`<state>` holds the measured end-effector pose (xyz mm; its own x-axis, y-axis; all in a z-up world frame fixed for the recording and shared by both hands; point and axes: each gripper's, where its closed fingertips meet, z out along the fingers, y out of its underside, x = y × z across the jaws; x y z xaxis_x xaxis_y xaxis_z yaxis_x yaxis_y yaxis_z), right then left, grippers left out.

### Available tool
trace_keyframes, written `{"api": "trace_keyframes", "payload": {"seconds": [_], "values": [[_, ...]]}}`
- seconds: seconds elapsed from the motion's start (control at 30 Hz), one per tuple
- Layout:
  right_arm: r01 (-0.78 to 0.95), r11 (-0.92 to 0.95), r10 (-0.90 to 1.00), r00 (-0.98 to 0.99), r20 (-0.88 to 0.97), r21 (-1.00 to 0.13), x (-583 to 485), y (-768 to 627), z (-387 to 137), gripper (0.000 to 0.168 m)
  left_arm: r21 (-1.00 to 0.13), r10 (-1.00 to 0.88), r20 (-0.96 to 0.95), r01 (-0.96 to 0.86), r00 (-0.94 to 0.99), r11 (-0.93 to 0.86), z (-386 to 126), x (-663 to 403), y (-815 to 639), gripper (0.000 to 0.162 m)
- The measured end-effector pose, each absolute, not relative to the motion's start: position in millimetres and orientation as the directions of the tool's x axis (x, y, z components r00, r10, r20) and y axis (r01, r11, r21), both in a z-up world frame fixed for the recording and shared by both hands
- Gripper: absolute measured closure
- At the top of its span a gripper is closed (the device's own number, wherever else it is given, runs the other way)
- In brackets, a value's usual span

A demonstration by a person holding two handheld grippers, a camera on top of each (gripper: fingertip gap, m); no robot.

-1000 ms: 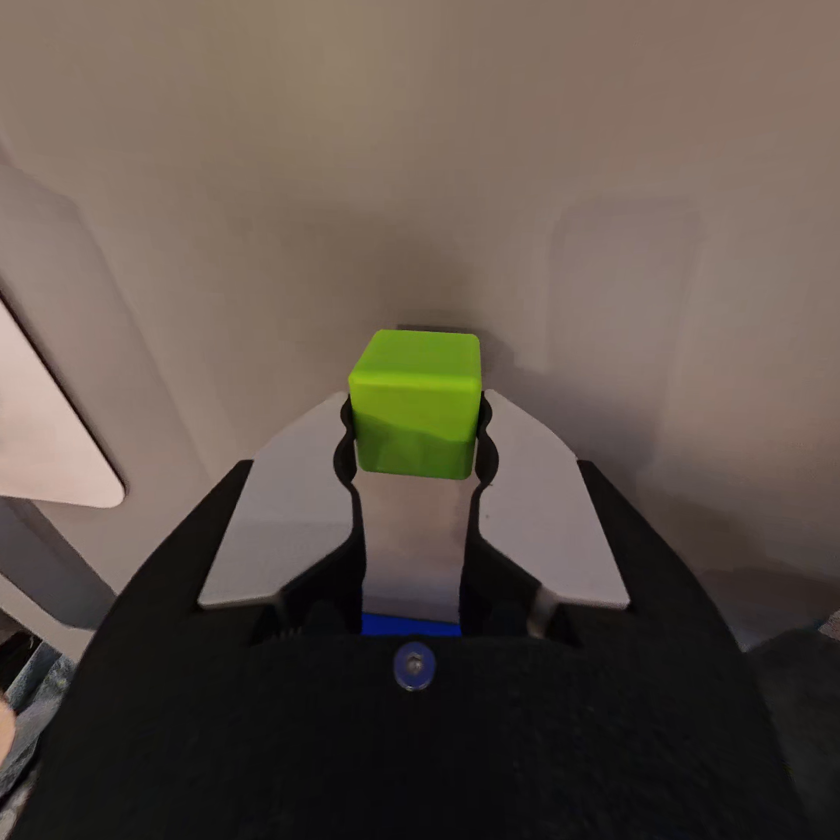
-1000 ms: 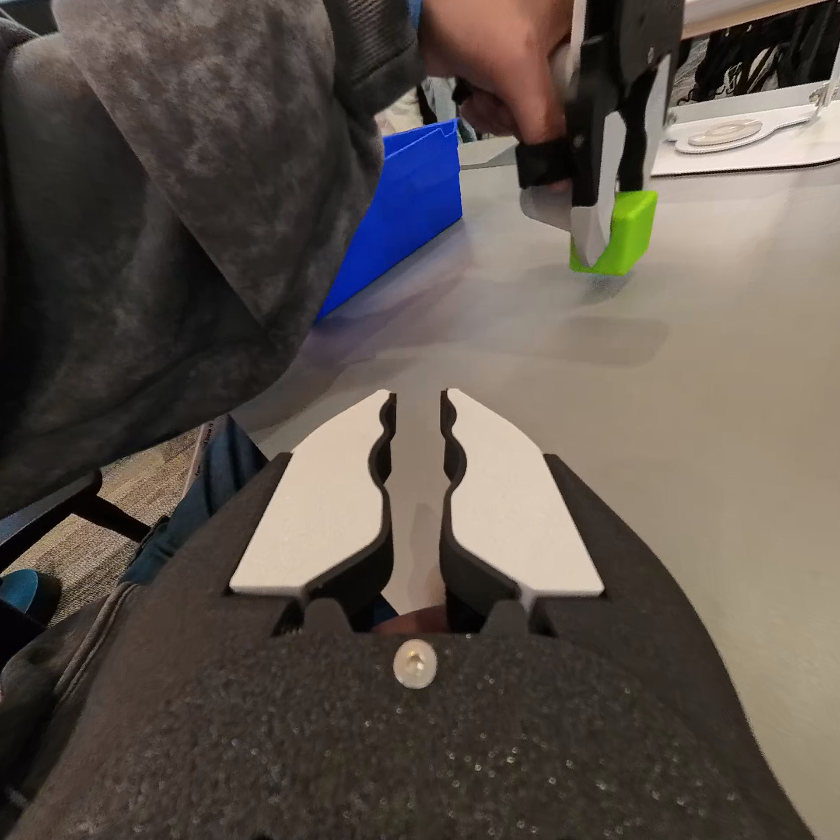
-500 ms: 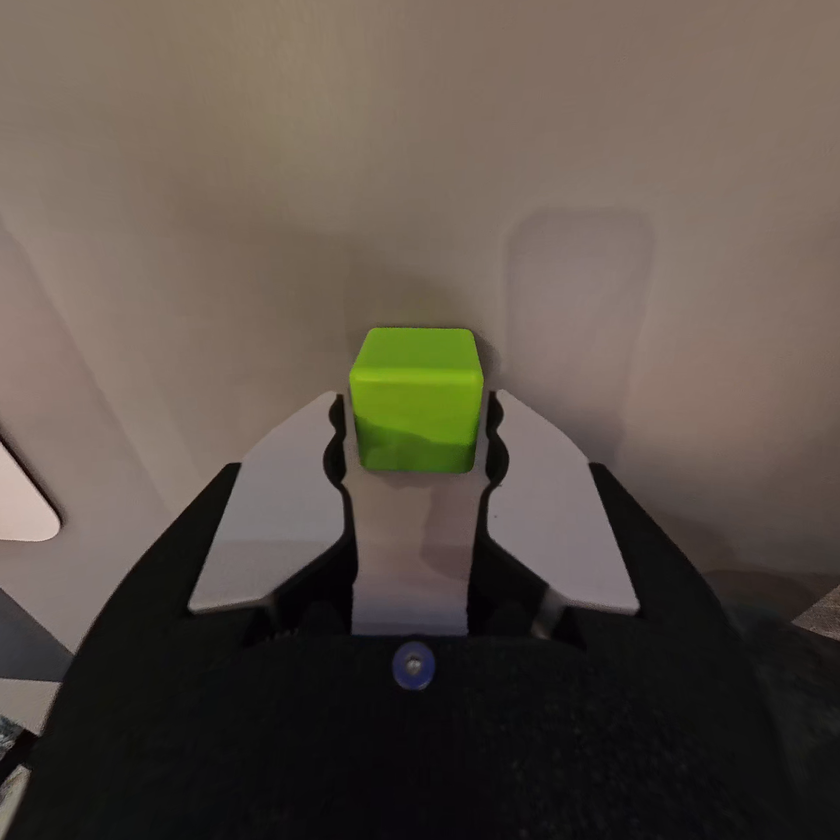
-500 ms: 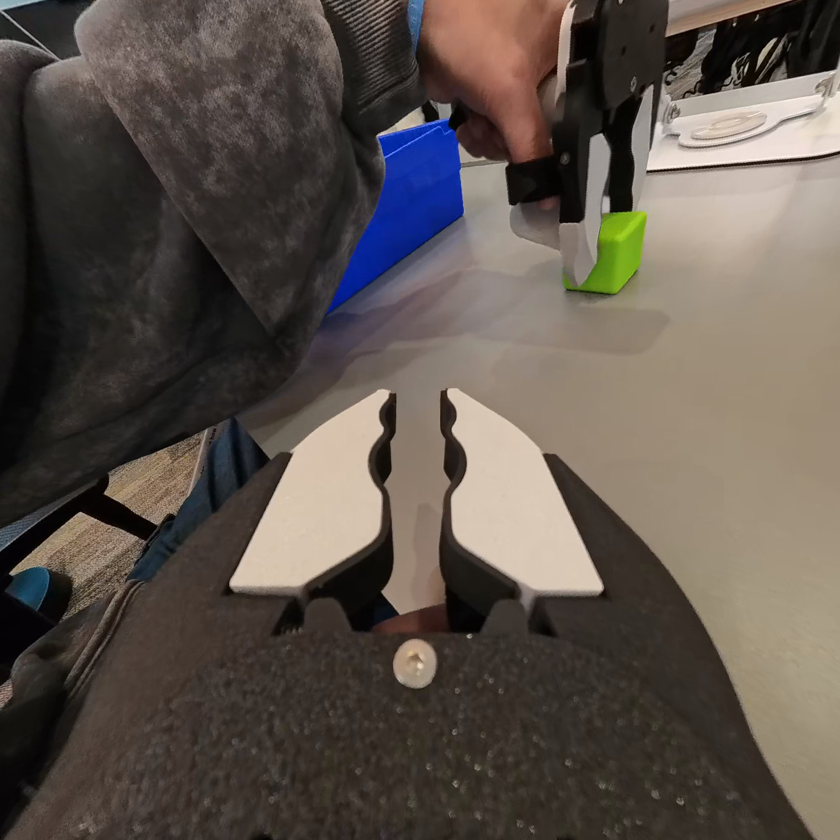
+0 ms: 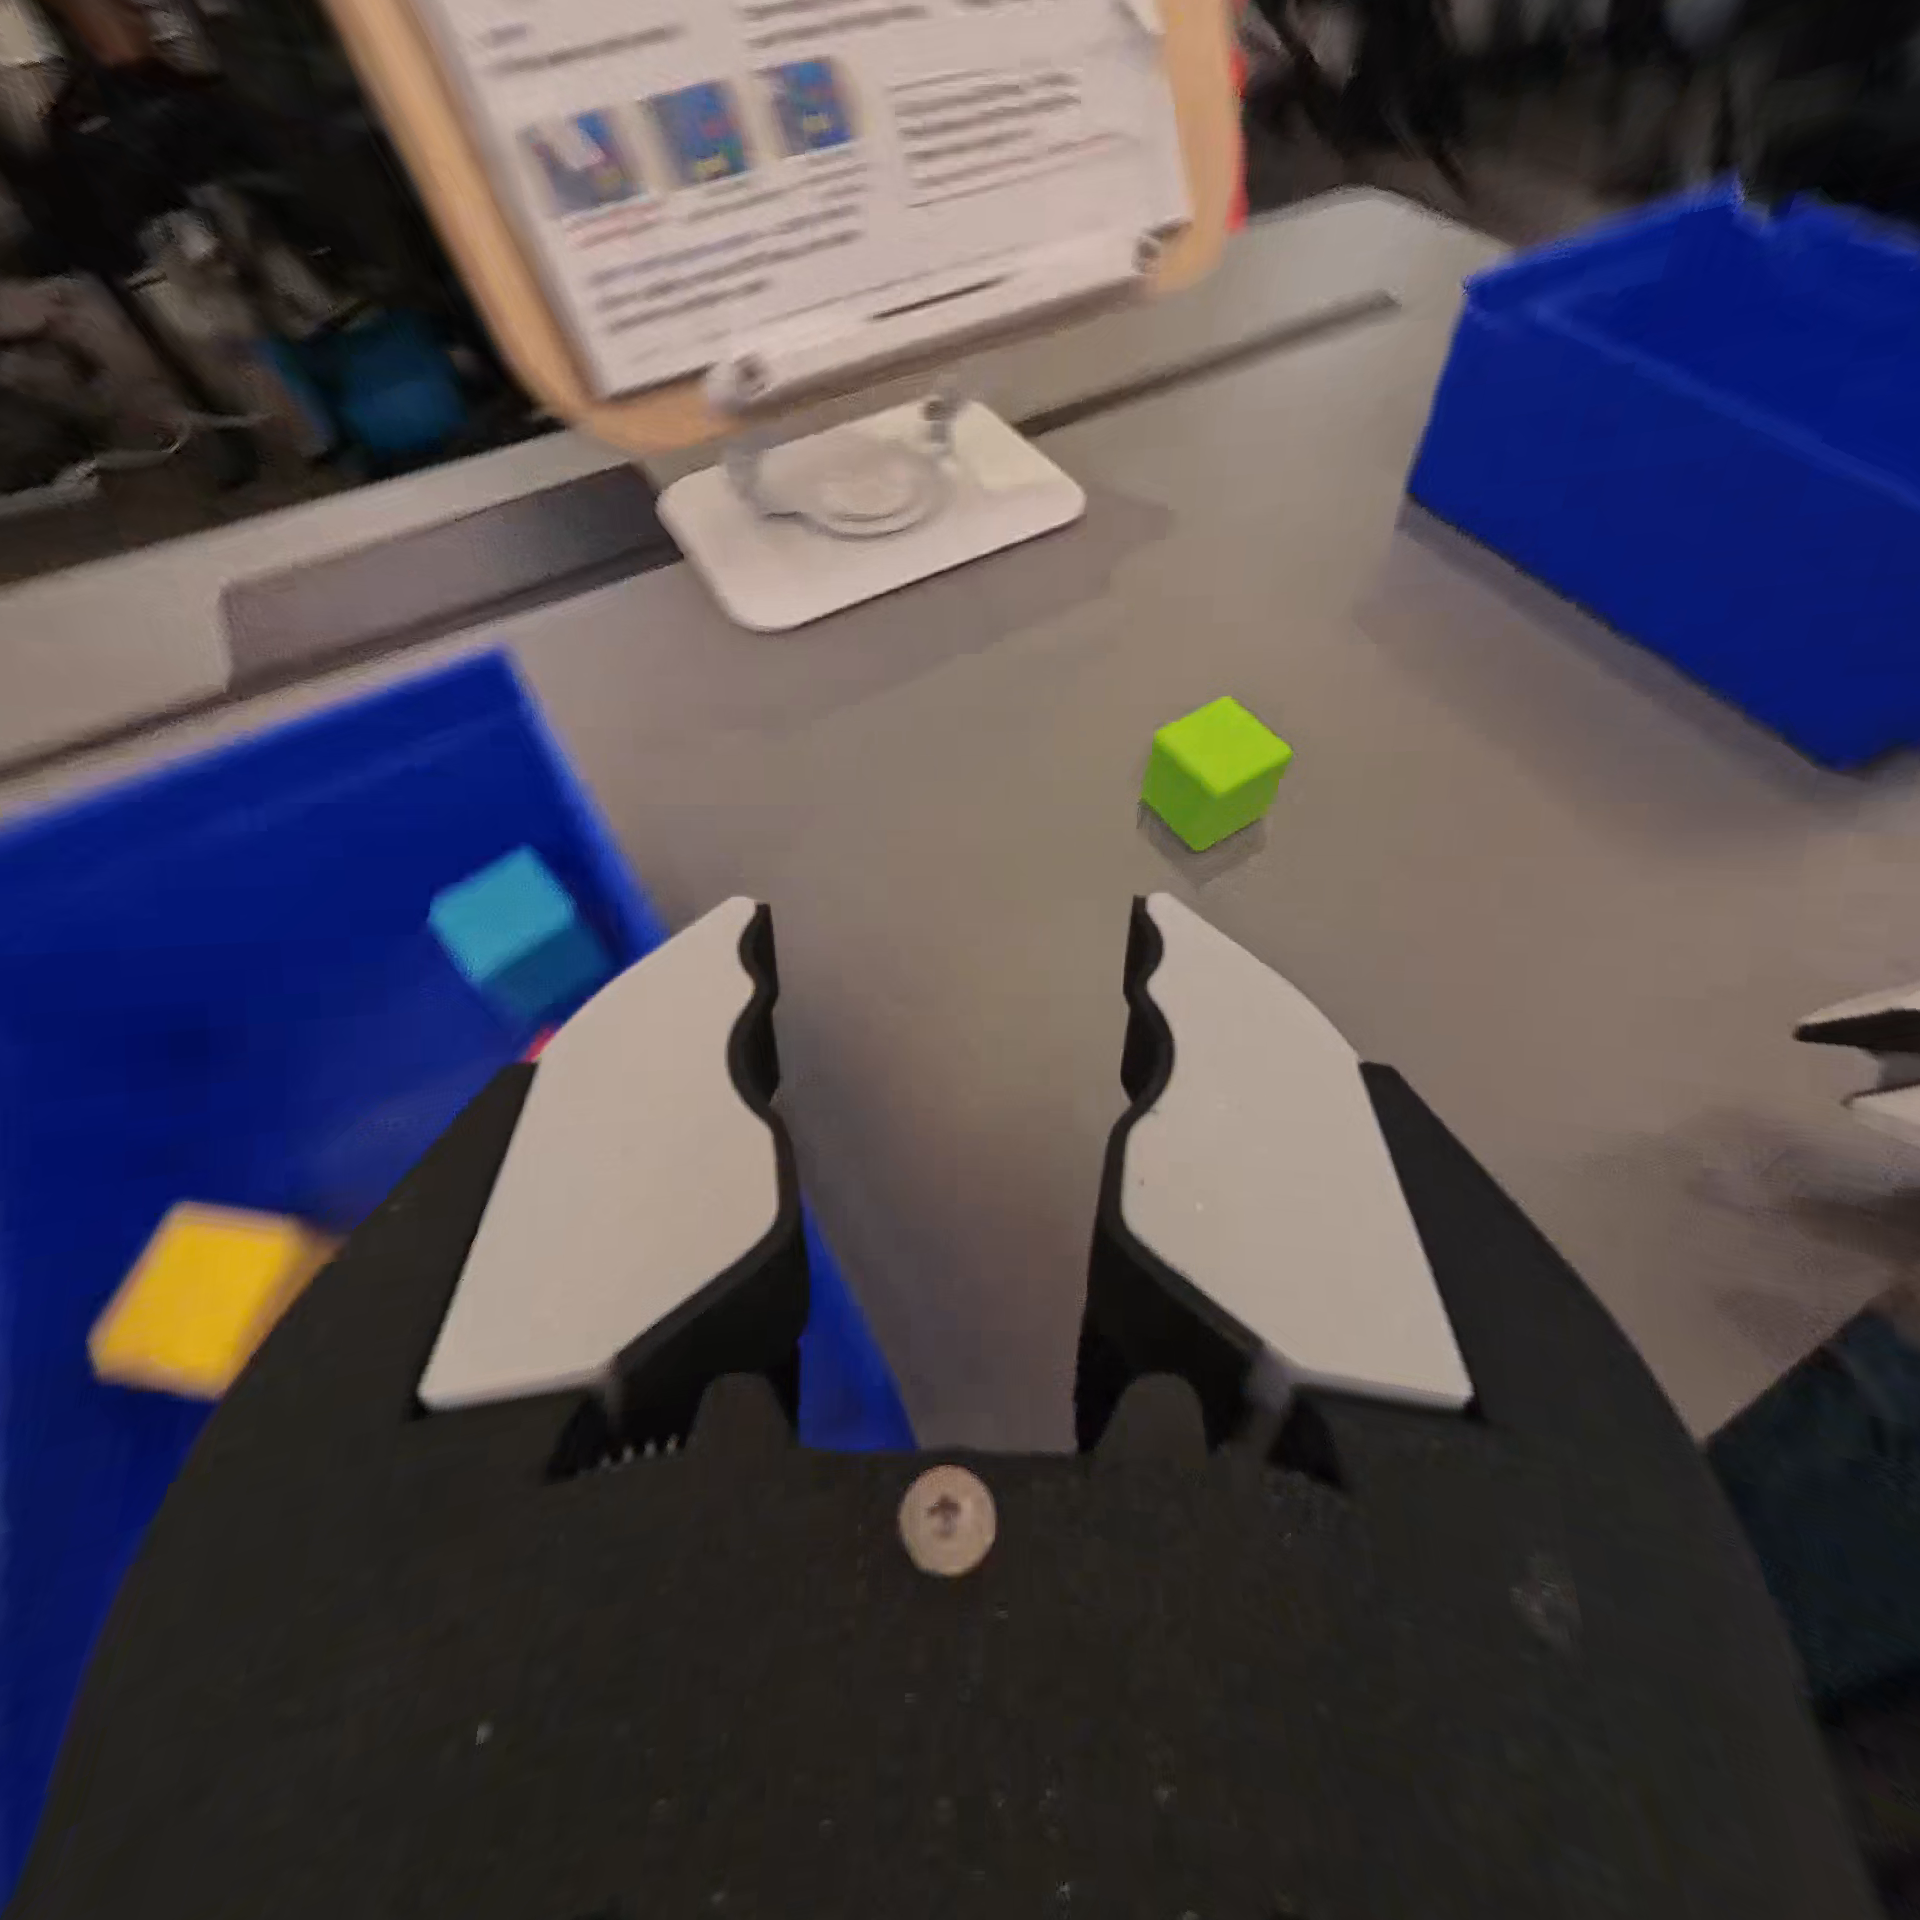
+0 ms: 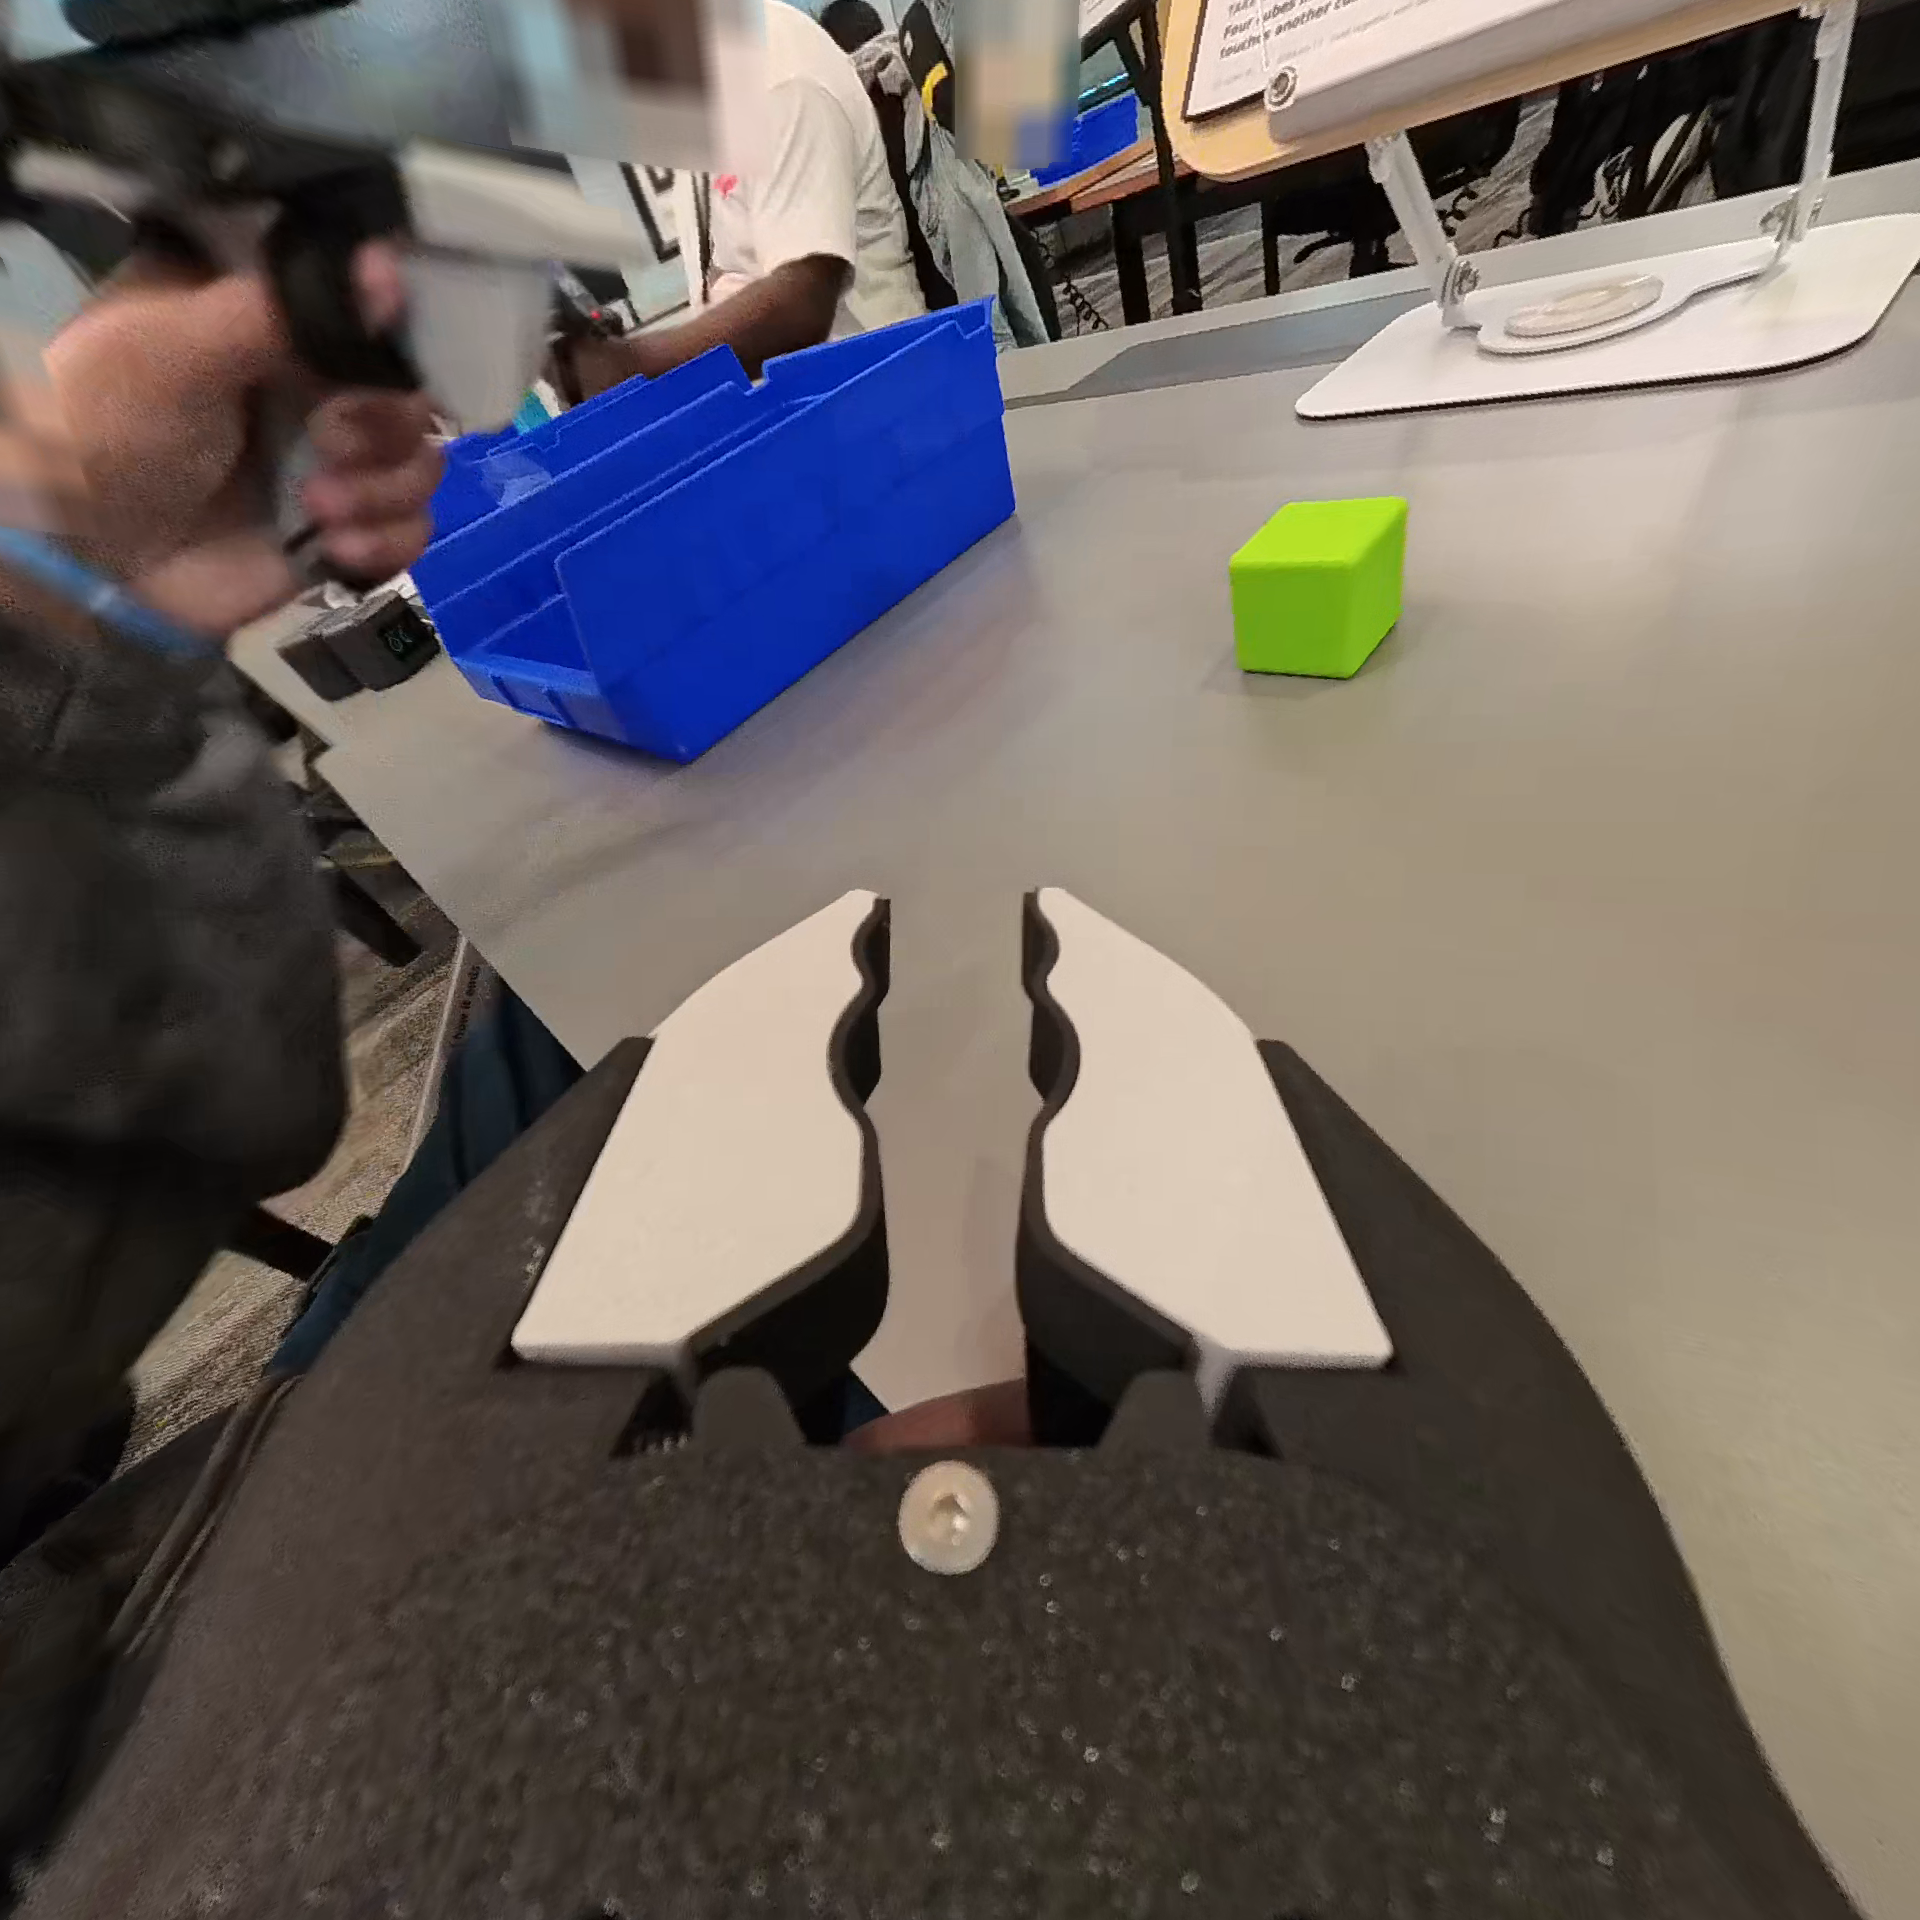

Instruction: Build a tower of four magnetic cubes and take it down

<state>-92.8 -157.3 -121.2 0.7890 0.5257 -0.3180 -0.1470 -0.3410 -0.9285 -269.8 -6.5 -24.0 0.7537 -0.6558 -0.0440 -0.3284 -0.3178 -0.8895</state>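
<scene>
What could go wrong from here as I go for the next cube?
1. The left hand-held gripper is open near the rim of the blue bin; a finger may catch the wall.
2. The light blue cube and the yellow cube look blurred, so aim could be off.
3. The green cube stands alone on the table; a careless swing back could knock it.

cube (image 5: pixel 1214 771) alone mid-worktop (image 5: pixel 987 831) | bins (image 5: pixel 260 935) left, right | two cubes (image 5: pixel 514 925) in left bin | stand (image 5: pixel 873 530) behind

Lime green cube (image 5: pixel 1216 771), light blue cube (image 5: pixel 506 928), yellow cube (image 5: pixel 197 1299), royal blue bins (image 6: pixel 727 561), grey table (image 6: pixel 1558 883).
</scene>
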Motion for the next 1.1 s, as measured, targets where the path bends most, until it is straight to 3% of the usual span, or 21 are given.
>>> {"api": "trace_keyframes", "payload": {"seconds": [0.27,0.5,0.7,0.93,1.0,1.1], "values": [[-0.098,-0.337,0.526,0.805,-0.274,-0.936,-100,-156,-126,0.141,-0.933,-0.231,0.183,0.094,0.956,-0.347,-86,-396,-106,0.099],[-0.043,-0.326,0.537,0.814,-0.222,-0.944,-103,-158,-130,0.142,-0.914,-0.339,0.033,-0.109,0.94,-0.391,-111,-400,-120,0.095],[-0.017,-0.323,0.538,0.819,-0.198,-0.946,-105,-157,-132,0.143,-0.9,-0.238,0.102,-0.012,0.966,-0.435,-99,-412,-86,0.09],[-0.002,-0.321,0.552,0.812,-0.189,-0.947,-108,-159,-133,0.143,-0.832,-0.545,-0.192,-0.43,0.816,-0.35,-75,-395,0,0.098],[0.0,-0.323,0.551,0.813,-0.188,-0.946,-107,-159,-133,0.143,-0.763,-0.608,-0.189,-0.505,0.771,-0.404,-82,-394,23,0.089],[-0.002,-0.331,0.549,0.813,-0.194,-0.944,-105,-158,-134,0.143,-0.608,-0.724,-0.182,-0.655,0.666,-0.449,-103,-386,46,0.09]]}}
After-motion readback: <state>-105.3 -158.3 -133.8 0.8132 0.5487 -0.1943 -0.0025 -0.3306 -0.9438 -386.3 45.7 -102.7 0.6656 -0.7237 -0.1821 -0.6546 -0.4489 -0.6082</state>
